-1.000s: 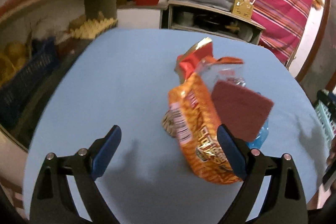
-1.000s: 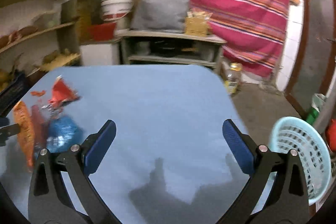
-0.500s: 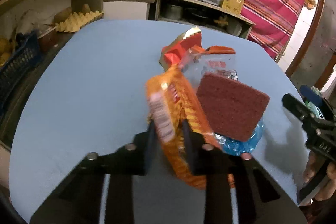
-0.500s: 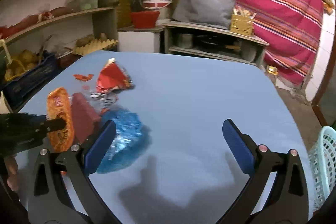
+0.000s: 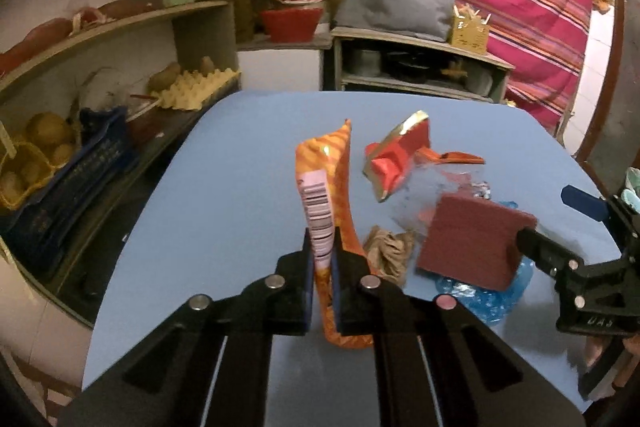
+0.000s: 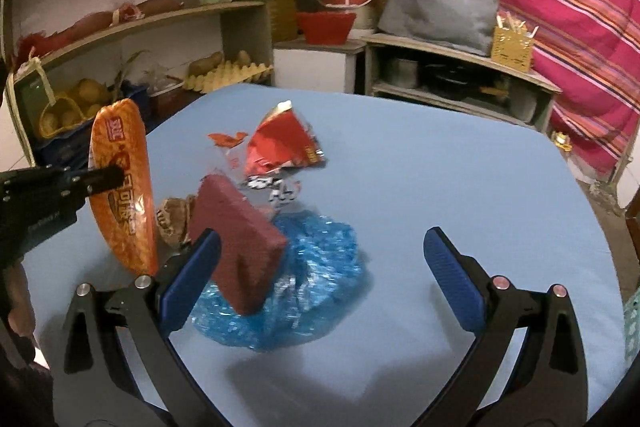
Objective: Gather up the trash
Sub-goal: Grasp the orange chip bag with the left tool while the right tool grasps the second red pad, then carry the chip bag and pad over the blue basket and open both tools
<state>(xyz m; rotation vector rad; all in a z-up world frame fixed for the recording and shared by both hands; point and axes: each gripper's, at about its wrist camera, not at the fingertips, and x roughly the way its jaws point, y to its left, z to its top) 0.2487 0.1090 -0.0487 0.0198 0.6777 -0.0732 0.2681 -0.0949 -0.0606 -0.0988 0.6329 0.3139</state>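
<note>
A: We see the orange snack bag (image 5: 325, 195) standing on edge above the blue worktop (image 5: 240, 155), pinched low down between the fingers (image 5: 306, 279) of the left gripper (image 5: 321, 267), which are pressed tight on the foil.

B: Beside it we see the rest of the litter: a red wrapper (image 6: 280, 145), a brown paper scrap (image 5: 389, 249), a maroon pad (image 6: 236, 243) leaning on a crumpled blue bag (image 6: 316, 263). The right gripper (image 6: 320, 275) has its fingers spread wide, with the pad and blue bag lying between them, untouched by the pads as far as we can tell.

A: We judge slippage the chief risk: slick foil, gripped near one end, may slide free.

B: And closing the right fingers now could tip the pad, or catch the blue bag only.
</note>
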